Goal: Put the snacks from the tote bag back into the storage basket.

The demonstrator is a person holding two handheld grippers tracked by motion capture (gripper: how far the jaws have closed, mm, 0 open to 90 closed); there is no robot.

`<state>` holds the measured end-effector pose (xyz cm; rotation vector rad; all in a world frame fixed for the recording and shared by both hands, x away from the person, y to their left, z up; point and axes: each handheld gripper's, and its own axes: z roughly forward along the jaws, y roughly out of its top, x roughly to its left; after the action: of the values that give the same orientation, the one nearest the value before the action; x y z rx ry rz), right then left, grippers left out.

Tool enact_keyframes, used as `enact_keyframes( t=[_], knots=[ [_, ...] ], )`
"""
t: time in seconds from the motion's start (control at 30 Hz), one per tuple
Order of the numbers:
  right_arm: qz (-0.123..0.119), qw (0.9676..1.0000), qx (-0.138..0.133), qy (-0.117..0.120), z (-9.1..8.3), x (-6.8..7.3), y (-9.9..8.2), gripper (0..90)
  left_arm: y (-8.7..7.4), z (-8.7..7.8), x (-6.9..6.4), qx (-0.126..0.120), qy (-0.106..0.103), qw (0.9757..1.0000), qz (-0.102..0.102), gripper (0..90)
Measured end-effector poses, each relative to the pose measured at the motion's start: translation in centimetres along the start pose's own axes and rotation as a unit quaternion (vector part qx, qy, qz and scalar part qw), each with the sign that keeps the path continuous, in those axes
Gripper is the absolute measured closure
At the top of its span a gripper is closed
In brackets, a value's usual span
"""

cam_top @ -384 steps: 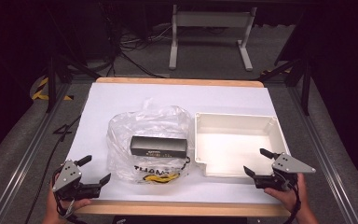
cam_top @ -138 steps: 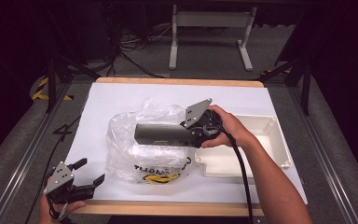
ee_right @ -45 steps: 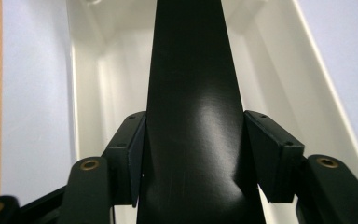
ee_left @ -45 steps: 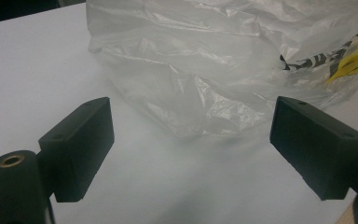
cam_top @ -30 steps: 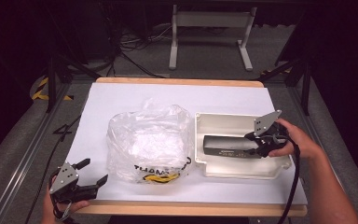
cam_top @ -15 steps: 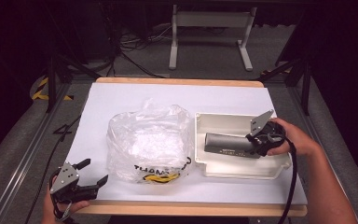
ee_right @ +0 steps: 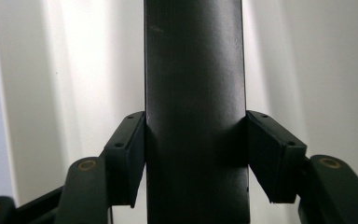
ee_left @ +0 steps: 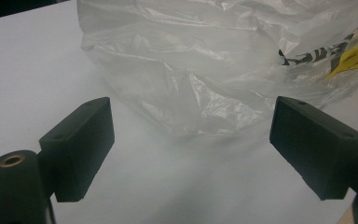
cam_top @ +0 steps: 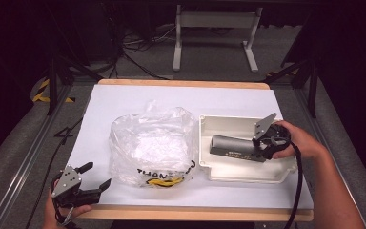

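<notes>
Tray (cam_top: 228,174), white, shallow and rectangular, taken as landmark; it sits on the white tabletop (cam_top: 138,100) toward the person's right. Inside the tray lies a long dark box (cam_top: 231,147), its length running across the tray, with small pale lettering along its near edge. The box's far end points toward the tray's left wall; its near end is at the right gripper (cam_top: 263,143).

Right gripper: over the tray's right half, held by the right hand (cam_top: 293,140), grey plate tilted up. In the right gripper view the jaws are closed onto the dark box (ee_right: 196,112), one pad pressed flat on each long side, with white tray floor (ee_right: 307,70) behind it. Cannot tell whether the box rests on the tray floor or is held just above it.

Plastic bag (cam_top: 152,145): clear, crumpled, black and yellow print at its near edge, just left of the tray and touching or nearly touching its left wall.

Left gripper (cam_top: 94,177): well left of the tray, at the tabletop's near edge, held in the left hand (cam_top: 62,210). Left gripper view shows the jaws wide apart with nothing between them, pointing at the bag (ee_left: 205,60), clear of it.
</notes>
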<state>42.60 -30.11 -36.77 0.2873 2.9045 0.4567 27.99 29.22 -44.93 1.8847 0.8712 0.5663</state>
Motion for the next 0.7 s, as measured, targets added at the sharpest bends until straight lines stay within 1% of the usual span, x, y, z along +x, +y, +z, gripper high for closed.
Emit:
enact_keyframes(
  t=[0.1,0.17,0.37,0.47,0.53,0.7],
  knots=[
    [0.002,0.9999,0.005,-0.01,-0.1,-0.08,-0.04,40.6,-0.02,-0.01,0.02,0.0,0.001,1.0,-0.002,14.6],
    [0.006,0.9999,0.003,-0.013,-0.17,-0.08,-0.11,40.6,-0.02,-0.02,0.02,0.0,0.001,1.0,-0.001,14.5],
    [0.009,0.9998,0.002,-0.018,-0.07,-0.21,-0.25,36.9,-0.05,-0.05,0.03,0.001,0.001,1.0,-0.002,14.5],
    [0.017,0.9996,0.003,-0.023,-0.08,-0.25,-0.37,35.2,-0.06,-0.08,0.09,0.0,0.002,1.0,-0.001,14.5],
    [0.02,0.9994,0.006,-0.028,-0.05,-0.27,-0.44,35.3,-0.06,-0.07,0.11,0.0,0.002,1.0,-0.001,14.5],
    [0.021,0.9993,0.007,-0.031,-0.21,-0.18,-0.5,35.1,-0.06,-0.07,0.09,0.001,0.0,1.0,-0.001,14.5]
  ],
)
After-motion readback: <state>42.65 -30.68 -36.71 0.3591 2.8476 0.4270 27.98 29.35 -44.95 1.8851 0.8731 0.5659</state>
